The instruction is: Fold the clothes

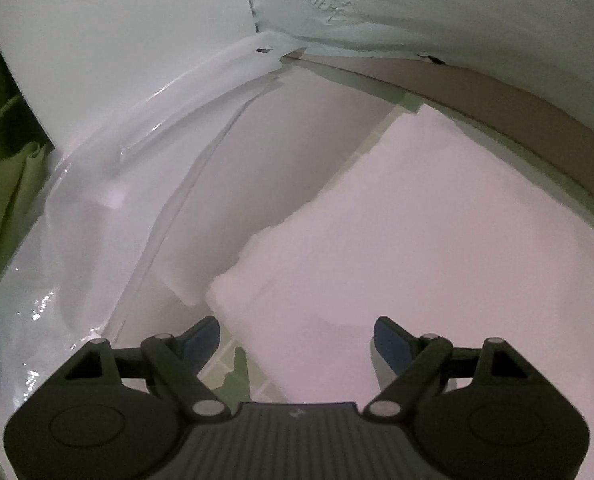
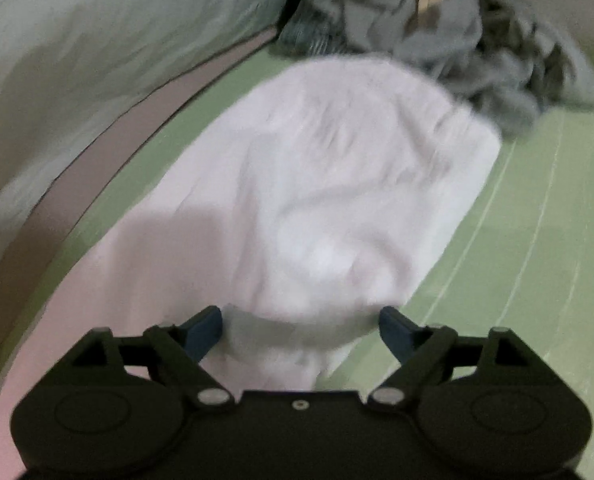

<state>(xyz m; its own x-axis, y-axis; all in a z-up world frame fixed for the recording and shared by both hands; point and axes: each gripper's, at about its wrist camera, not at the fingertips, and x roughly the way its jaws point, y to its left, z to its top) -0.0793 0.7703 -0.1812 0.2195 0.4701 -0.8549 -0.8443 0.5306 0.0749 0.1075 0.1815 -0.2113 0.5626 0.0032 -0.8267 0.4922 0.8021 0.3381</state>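
Observation:
A white garment (image 2: 329,200) lies spread on the green striped sheet (image 2: 517,240), stretching away from my right gripper (image 2: 301,326). That gripper is open, its blue pads either side of the cloth's near end, which bunches between the jaws. In the left wrist view the same white garment (image 1: 417,220) fills the right half, folded with a stepped edge. My left gripper (image 1: 297,340) is open just above its near edge, with cloth under the right pad (image 1: 393,344) and green sheet (image 1: 233,376) showing under the left one.
A heap of grey clothes (image 2: 437,32) sits at the far end of the bed. A pale wall (image 2: 77,60) with a brown skirting strip (image 2: 109,152) runs along the left. Clear plastic film (image 1: 97,200) and a green cloth (image 1: 5,168) lie left of the garment.

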